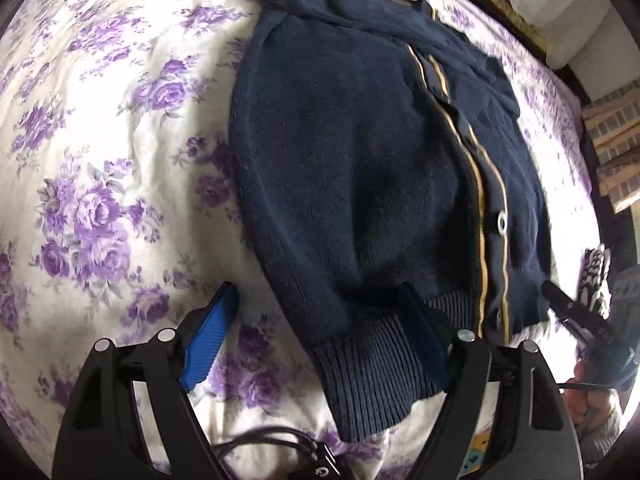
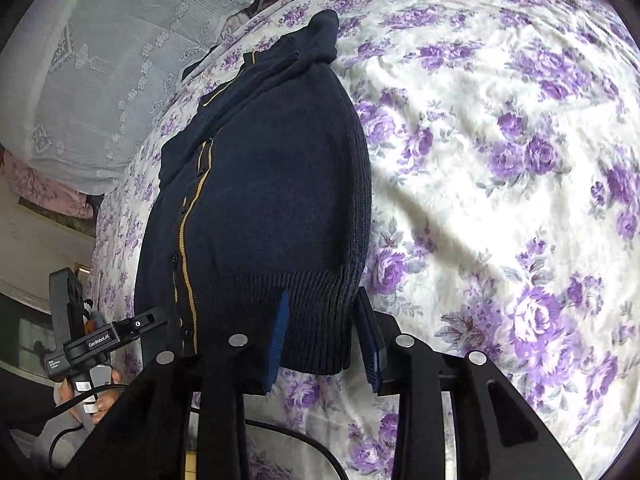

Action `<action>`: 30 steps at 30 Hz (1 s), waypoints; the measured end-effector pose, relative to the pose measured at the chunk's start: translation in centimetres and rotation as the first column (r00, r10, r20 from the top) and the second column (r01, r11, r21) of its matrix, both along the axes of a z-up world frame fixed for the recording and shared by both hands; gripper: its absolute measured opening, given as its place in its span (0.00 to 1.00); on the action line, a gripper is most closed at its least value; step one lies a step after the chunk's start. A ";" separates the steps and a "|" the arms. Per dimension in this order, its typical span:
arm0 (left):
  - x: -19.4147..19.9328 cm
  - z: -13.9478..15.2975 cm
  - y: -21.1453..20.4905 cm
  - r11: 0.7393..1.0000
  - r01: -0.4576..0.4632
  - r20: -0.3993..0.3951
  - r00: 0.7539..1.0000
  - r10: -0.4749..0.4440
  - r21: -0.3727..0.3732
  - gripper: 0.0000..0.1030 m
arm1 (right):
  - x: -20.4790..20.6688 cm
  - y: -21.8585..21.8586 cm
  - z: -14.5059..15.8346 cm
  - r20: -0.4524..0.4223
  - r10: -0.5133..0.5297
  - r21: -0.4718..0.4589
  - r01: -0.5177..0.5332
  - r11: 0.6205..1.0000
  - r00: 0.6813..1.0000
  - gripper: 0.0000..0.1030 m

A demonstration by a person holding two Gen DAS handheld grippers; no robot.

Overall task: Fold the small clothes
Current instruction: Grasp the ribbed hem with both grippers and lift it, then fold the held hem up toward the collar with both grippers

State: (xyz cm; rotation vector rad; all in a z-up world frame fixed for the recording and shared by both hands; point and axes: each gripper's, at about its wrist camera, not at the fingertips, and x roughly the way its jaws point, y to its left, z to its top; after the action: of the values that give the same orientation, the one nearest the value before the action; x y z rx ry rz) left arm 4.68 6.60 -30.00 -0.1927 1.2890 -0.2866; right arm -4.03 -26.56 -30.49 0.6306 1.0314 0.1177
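Note:
A small navy knit cardigan [image 1: 380, 152] with gold trim and buttons lies on the floral bedsheet [image 1: 100, 140], sleeves folded in. My left gripper [image 1: 320, 344] is open, its blue pads [image 1: 208, 344] either side of the ribbed hem corner, which lies between them. In the right wrist view the cardigan [image 2: 272, 184] lies ahead, and my right gripper [image 2: 324, 340] is open with the ribbed hem's other corner [image 2: 320, 320] between its pads. The left gripper also shows at the right wrist view's left edge [image 2: 100, 340].
The white sheet with purple flowers [image 2: 500, 160] spreads wide to the right. A grey lace pillow [image 2: 100, 72] lies at the bed's head. A brick wall [image 1: 616, 136] shows past the bed edge. The right hand-held gripper [image 1: 592, 320] shows at the left view's right edge.

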 end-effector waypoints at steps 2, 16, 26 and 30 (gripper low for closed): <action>-0.1 0.1 0.8 0.999 -0.020 -0.006 1.000 0.020 -0.036 0.74 | 0.3 -0.3 -0.4 -0.001 -0.014 0.035 0.014 0.999 1.000 0.32; 0.3 0.2 1.1 0.990 0.010 -0.047 0.999 -0.016 -0.142 0.12 | 2.0 0.7 -0.9 -0.010 0.017 0.058 -0.016 0.998 1.000 0.09; -0.5 3.0 1.9 0.987 0.015 0.027 1.000 -0.011 -0.161 0.05 | 0.9 0.7 2.3 0.063 0.023 0.026 -0.025 0.999 0.998 0.08; -1.0 3.3 2.2 0.987 0.020 0.043 0.999 -0.013 -0.157 0.05 | 0.5 0.5 2.3 0.054 0.023 0.035 -0.025 0.999 0.998 0.07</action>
State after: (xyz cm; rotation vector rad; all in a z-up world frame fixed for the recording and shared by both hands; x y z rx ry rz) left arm 3.71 8.82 -26.71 -0.3086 1.2274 -0.4049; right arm -3.53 -26.03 -28.23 0.6442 0.9866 0.1736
